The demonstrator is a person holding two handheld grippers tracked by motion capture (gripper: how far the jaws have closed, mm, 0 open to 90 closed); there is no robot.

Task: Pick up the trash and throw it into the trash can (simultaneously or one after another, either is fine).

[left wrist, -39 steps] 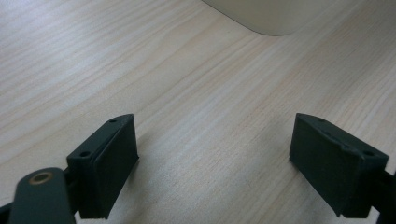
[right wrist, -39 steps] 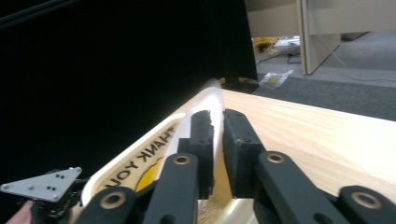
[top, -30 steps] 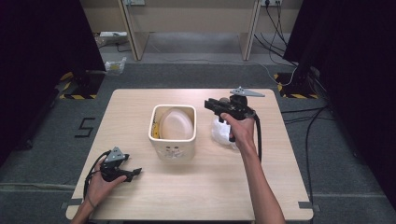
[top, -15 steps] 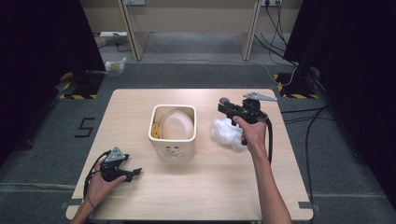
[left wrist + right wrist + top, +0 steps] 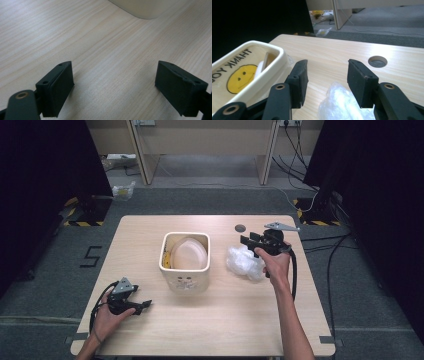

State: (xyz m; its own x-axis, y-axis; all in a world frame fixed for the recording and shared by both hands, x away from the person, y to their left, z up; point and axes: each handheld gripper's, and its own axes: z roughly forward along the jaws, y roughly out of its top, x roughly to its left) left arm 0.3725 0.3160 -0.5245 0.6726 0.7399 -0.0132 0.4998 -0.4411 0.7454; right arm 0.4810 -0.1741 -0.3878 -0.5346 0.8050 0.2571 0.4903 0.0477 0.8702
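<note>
We held the right gripper (image 5: 248, 241) over the far right part of the table (image 5: 215, 325), just above a crumpled clear plastic bag (image 5: 243, 262) that lay to the right of the cream bin (image 5: 184, 261). Its jaws had just been opening and stood about half apart, with nothing pressed between the pads. In the right gripper view the right gripper (image 5: 326, 80) pointed past the plastic bag (image 5: 342, 105), which sat low and near between the two jaws without being clamped. The bin (image 5: 244, 72) showed at the left of that view, lined with a bag bearing a yellow smiling face and the words THANK YOU. A round hole (image 5: 377, 61) in the table top lay further off, to the right.

Our left gripper (image 5: 141, 305) rested at the near left of the table, well apart from the bin. In the left gripper view its jaws stood wide over bare wood (image 5: 107, 57), empty, with the bin's corner (image 5: 140, 8) at the far edge.
</note>
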